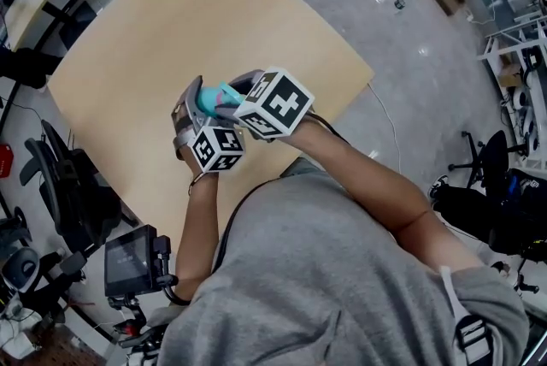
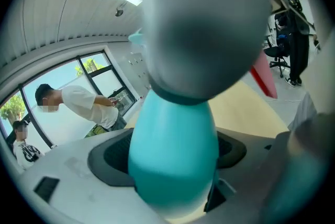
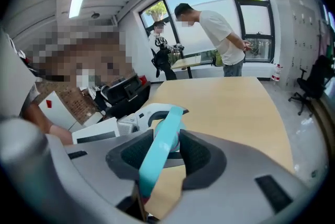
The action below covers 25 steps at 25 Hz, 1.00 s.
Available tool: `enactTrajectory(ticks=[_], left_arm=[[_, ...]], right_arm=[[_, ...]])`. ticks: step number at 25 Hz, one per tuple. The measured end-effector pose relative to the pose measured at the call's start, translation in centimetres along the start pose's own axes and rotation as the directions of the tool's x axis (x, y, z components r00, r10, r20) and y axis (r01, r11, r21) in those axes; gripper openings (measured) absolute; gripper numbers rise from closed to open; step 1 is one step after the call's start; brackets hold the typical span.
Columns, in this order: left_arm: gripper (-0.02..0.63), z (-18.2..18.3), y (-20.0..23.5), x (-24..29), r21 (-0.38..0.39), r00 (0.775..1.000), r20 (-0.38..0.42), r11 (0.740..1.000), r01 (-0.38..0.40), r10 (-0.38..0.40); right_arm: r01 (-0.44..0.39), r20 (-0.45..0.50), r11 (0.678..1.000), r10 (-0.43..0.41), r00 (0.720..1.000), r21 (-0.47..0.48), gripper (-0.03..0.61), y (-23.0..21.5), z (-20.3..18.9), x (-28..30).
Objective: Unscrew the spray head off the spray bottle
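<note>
While both tools hang above the light wooden tabletop (image 1: pixel 154 39), well clear of it, the teal plastic spray bottle (image 1: pixel 208 101) sits between them in mid-air.

Jaws of the left gripper (image 1: pixel 193 106) stand wide and clamp the bottle's rounded body. In the left gripper view the body fills the gap between the dark pads (image 2: pixel 112 157). A blurred grey mass close to the lens covers the bottle's top there.

Jaws of the right gripper (image 1: pixel 232 92) are at a medium gap around the white-shelled spray head (image 3: pixel 137 117), with its marker cube (image 1: pixel 275 103) facing up. In the right gripper view the flat teal trigger lever (image 3: pixel 157 155) runs down between the black pads (image 3: pixel 201 157). Both pads look to be touching the teal part behind it, but the lever blocks the contact line, so I'm not certain. The white shell pokes out past the jaw tips.

Background: a person in a white T-shirt (image 3: pixel 222 34) is bent over by the windows, with a second person (image 3: pixel 159 50) beside.
</note>
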<state>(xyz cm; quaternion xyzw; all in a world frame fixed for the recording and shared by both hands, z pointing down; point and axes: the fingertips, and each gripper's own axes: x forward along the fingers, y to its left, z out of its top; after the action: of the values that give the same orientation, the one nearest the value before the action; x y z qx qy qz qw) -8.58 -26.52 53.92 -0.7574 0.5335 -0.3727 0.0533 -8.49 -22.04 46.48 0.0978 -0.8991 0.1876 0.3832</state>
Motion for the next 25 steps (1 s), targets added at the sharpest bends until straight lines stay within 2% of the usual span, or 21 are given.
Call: enactTrajectory(ticks=[1,4,7,9,11,13,14,16,17,18,19,20,22,24,25], left_arm=[[0.407,0.5,-0.3,-0.3,0.003,1.0,-0.001,1.0,0.002,-0.002],[0.405,2.1,-1.3,-0.8,0.014,1.0,0.016,1.0,0.02,-0.021],[0.405,2.1,-1.0,-0.8,0.034,0.997,0.045,0.998,0.059,-0.06],[0.403,1.3,-0.9,-1.2,0.037,0.992,0.066,0.994,0.102,-0.104],[0.402,0.9,-1.3,-1.6,0.032,0.981,0.092,0.985,0.171,-0.174],[0.402,0.6,-2.4,-1.4,0.026,0.952,0.13,0.961,0.276,-0.277],[0.402,0.4,-3.1,-1.2,0.024,0.929,0.153,0.941,0.337,-0.336],[0.402,0.3,-4.3,-1.5,0.028,0.869,0.203,0.89,0.456,-0.452],[0.402,0.4,-4.8,-2.0,0.039,0.836,0.225,0.862,0.506,-0.501],[0.402,0.6,-5.3,-2.6,0.057,0.803,0.243,0.834,0.548,-0.544],[0.402,0.6,-5.7,-3.3,0.085,0.772,0.254,0.808,0.583,-0.583],[0.402,0.7,-6.1,-4.1,0.118,0.741,0.258,0.782,0.612,-0.62],[0.402,0.6,-7.0,-5.4,0.18,0.682,0.25,0.725,0.664,-0.687],[0.4,0.7,-7.9,-6.1,0.22,0.633,0.234,0.674,0.705,-0.738],[0.4,0.6,-8.3,-6.3,0.234,0.616,0.224,0.656,0.718,-0.755]], right_arm=[[0.014,-0.01,1.0,-0.014,1.0,-0.006,0.146,0.1,-0.4,-0.3],[0.029,-0.019,1.0,-0.029,0.999,-0.009,0.14,-0.1,-0.9,-2.0],[0.034,-0.016,0.999,-0.034,0.999,-0.006,0.14,0.0,-0.4,-1.7],[0.033,-0.019,0.998,-0.034,0.999,-0.046,0.138,0.6,0.0,-1.0],[0.019,-0.041,0.992,-0.025,0.999,-0.125,0.137,1.2,0.0,-0.6],[-0.02,-0.083,0.973,0.0,0.997,-0.231,0.137,1.3,-0.4,0.0],[-0.051,-0.111,0.955,0.019,0.994,-0.293,0.137,1.2,-0.7,0.3],[-0.124,-0.172,0.898,0.055,0.984,-0.421,0.137,1.4,-1.3,0.7],[-0.161,-0.202,0.857,0.069,0.977,-0.489,0.137,1.8,-1.5,0.6],[-0.198,-0.228,0.801,0.079,0.97,-0.565,0.137,2.4,-1.8,0.4],[-0.236,-0.254,0.724,0.087,0.963,-0.648,0.137,3.1,-2.0,0.2],[-0.274,-0.279,0.626,0.093,0.956,-0.73,0.137,3.9,-2.4,0.0],[-0.346,-0.333,0.402,0.104,0.937,-0.848,0.137,5.0,-3.2,-0.4],[-0.396,-0.383,0.19,0.102,0.918,-0.898,0.137,5.5,-4.1,-0.9],[-0.411,-0.403,0.1,0.09,0.911,-0.906,0.137,5.7,-4.5,-1.1]])
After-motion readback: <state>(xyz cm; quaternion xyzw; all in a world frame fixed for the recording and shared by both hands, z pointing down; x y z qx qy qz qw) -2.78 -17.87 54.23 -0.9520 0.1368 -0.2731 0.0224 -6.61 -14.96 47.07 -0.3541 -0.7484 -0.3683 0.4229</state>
